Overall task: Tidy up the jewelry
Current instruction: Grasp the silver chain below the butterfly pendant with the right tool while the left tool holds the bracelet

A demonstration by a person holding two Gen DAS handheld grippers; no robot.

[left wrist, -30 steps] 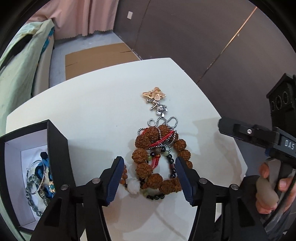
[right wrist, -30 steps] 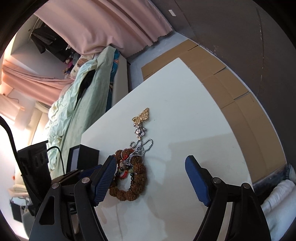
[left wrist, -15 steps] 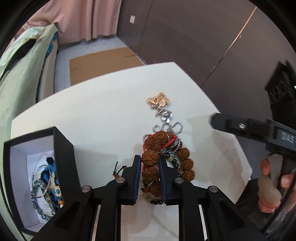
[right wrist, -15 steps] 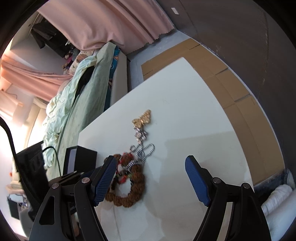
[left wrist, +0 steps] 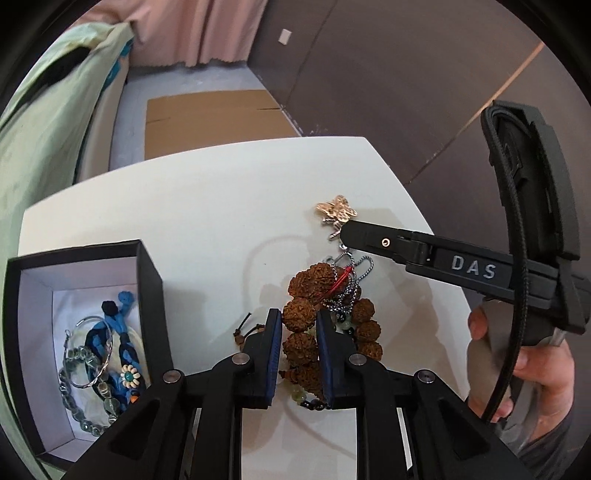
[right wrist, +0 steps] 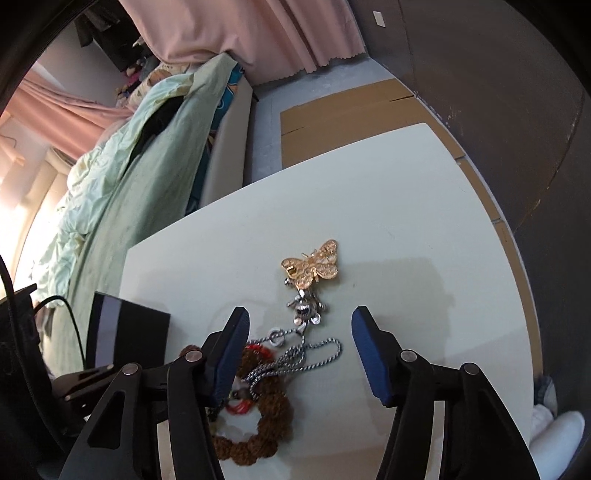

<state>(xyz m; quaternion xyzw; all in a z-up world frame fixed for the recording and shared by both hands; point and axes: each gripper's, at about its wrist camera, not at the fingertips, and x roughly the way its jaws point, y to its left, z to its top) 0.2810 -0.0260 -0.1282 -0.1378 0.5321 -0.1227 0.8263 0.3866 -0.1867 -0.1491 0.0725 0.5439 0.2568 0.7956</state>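
- A white surface (left wrist: 192,221) with rounded corners carries the jewelry; flattened cardboard (left wrist: 210,118) lies on the grey floor beyond it.
- A bed with pale green bedding (right wrist: 122,184) stands to the left, pink curtains (right wrist: 258,33) hang behind it, and a dark wall (left wrist: 388,74) closes the right side.
- An open black box (left wrist: 147,280) with a white lining sits at the near left of the surface. It holds a blue braided cord, a flower charm, a silver hoop and clear green beads.
- Compared with one second ago, the left gripper (left wrist: 297,354), then spread wide on either side of the bracelet, is now clamped with its blue fingers (left wrist: 275,354) narrow on the brown seed-bead bracelet (left wrist: 301,314).
- The right gripper (right wrist: 299,354) has been brought from well right of the pile to directly over it. Its fingers have just been closing and stand at a medium gap, pressing on nothing, with the silver ball chain (right wrist: 295,360) lying between them.
- The bracelet is made of large, rough brown beads with a red cord, and is tangled with the ball chain and a strand of small dark and pale green beads.
- A silver bee pendant (right wrist: 306,308) and a gold butterfly brooch (right wrist: 314,267) lie just beyond the pile, toward the far edge.
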